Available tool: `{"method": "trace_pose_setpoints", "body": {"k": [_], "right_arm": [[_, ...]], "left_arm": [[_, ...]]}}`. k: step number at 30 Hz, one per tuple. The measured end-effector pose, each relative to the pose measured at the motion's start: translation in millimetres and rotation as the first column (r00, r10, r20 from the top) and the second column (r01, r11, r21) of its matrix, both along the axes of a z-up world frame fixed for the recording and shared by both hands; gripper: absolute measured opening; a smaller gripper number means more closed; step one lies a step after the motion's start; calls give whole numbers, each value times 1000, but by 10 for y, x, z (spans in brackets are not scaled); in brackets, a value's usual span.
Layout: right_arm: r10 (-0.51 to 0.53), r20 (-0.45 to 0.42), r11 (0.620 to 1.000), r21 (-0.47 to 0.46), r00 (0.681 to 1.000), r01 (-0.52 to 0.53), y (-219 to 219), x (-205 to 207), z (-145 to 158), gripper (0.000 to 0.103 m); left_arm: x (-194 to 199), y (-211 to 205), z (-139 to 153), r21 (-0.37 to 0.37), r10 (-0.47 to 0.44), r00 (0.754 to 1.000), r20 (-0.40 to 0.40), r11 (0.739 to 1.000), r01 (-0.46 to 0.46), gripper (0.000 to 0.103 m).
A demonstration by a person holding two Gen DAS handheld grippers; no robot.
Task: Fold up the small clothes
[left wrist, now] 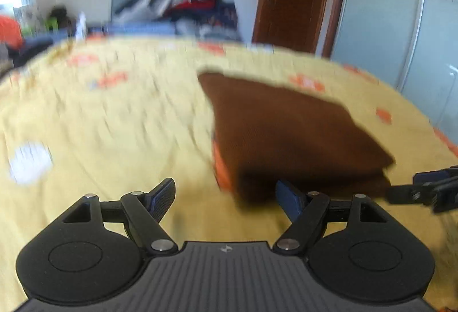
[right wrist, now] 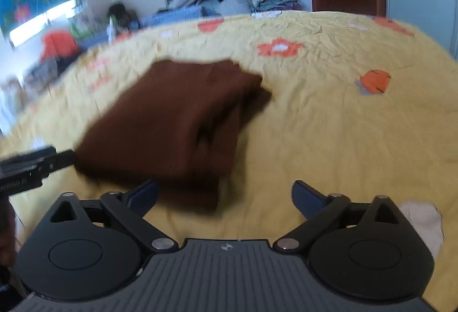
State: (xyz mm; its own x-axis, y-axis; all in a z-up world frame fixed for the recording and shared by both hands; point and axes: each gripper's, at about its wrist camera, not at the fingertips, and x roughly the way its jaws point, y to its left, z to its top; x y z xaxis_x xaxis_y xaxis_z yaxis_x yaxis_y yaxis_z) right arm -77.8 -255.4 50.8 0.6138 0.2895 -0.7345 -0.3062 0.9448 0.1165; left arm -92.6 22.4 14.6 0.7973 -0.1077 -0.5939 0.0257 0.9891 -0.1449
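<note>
A brown garment [left wrist: 286, 137] lies folded into a thick, roughly rectangular stack on the yellow flowered bedspread [left wrist: 114, 117], right of centre in the left wrist view and left of centre in the right wrist view, its edges blurred. The left gripper [left wrist: 226, 194] and right gripper [right wrist: 224, 196] both stand wide apart, holding nothing, just short of the stack's near edge.

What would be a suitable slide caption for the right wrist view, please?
Open right gripper facing a folded brown garment on the yellow floral bedspread, with the left gripper at its edge.
</note>
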Motion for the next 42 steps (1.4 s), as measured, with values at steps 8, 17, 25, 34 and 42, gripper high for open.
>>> {"method": "trace_pose_setpoints", "body": {"k": [8, 17, 25, 34, 42], "right_arm": [[-188, 55, 970, -145, 981, 194, 434, -102, -233, 103], [-293, 163, 943, -112, 942, 312, 521, -153, -364, 103], [-284, 163, 947, -109, 945, 303, 507, -164, -347, 103], [-284, 164, 947, -109, 945, 304, 512, -176, -350, 103], [-284, 164, 946, -109, 945, 304, 513, -177, -351, 103]], "left_arm": [[38, -220, -204, 118, 29, 999, -30, 993, -26, 96], [70, -250, -222, 135, 30, 999, -41, 991, -24, 103], [57, -253, -214, 136, 29, 999, -39, 990, -23, 103], [55, -252, -215, 136, 29, 999, -39, 990, -24, 103], [55, -251, -218, 136, 29, 999, -39, 990, -23, 103]]}}
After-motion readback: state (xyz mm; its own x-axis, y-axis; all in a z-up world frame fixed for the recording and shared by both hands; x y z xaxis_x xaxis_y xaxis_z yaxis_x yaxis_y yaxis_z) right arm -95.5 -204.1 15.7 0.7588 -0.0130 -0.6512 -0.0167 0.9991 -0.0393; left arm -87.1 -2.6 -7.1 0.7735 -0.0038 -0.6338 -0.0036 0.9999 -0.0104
